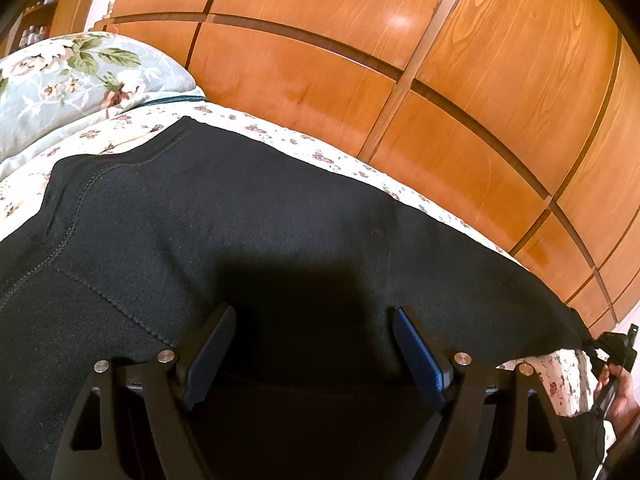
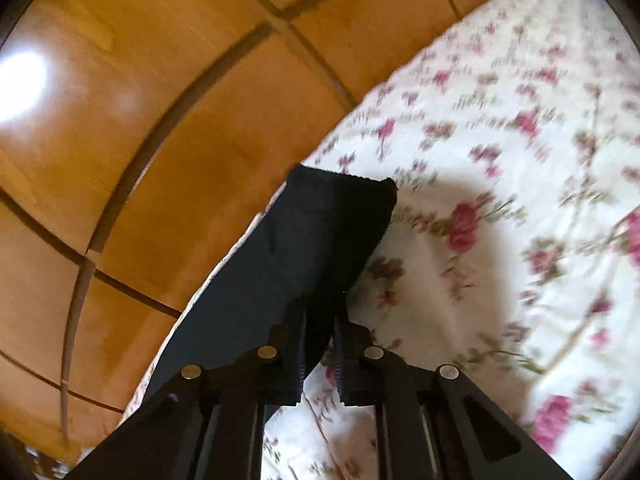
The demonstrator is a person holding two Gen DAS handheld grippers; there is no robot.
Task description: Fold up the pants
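Observation:
Black pants (image 1: 240, 220) lie spread across a flowered bed, one leg stretching to the lower right. My left gripper (image 1: 316, 320) hovers low over the middle of the cloth, its blue pads (image 1: 416, 348) wide apart and open with nothing pinched. At the far right edge of the left wrist view a hand holds my right gripper (image 1: 616, 352) at the leg's end. In the right wrist view my right gripper (image 2: 322, 312) is shut on the pants leg (image 2: 320, 232), and the ribbed cuff (image 2: 344, 188) sticks out past the fingertips above the bedspread.
The flowered bedspread (image 2: 500, 160) extends to the right of the cuff. A wooden wardrobe (image 1: 360, 40) runs close along the bed's far side. A blue-green flowered pillow (image 1: 80, 72) lies at the upper left, with shelves of small items (image 1: 36, 32) behind it.

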